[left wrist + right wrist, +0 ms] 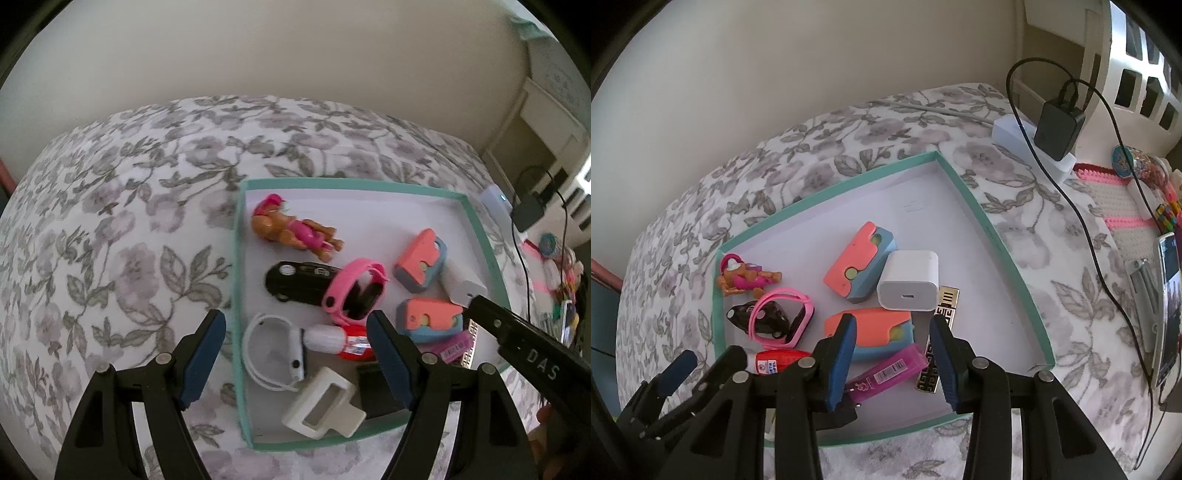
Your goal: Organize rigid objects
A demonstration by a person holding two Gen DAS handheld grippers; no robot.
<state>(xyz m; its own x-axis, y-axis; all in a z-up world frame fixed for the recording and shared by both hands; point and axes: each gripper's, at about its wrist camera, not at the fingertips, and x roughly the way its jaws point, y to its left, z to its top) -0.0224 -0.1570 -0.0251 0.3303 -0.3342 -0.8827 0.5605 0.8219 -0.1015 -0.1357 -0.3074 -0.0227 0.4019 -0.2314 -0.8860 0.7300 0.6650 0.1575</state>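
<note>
Inside, a shallow teal-rimmed white tray (pixel 993 236) full of small toys.

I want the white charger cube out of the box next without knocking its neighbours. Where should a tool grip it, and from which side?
Grip the white charger cube across its two flat side faces, coming from above. It lies against the coral-and-blue case on one side and beside the gold patterned clip on the other, so one finger has little room; the right tool, open and nearest, suits best.

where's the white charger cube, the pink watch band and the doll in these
white charger cube (pixel 909 280), right wrist view, on its front face above the port
pink watch band (pixel 783 317), right wrist view, on the loop's upper strap
doll (pixel 295 230), left wrist view, on its pink torso
</note>
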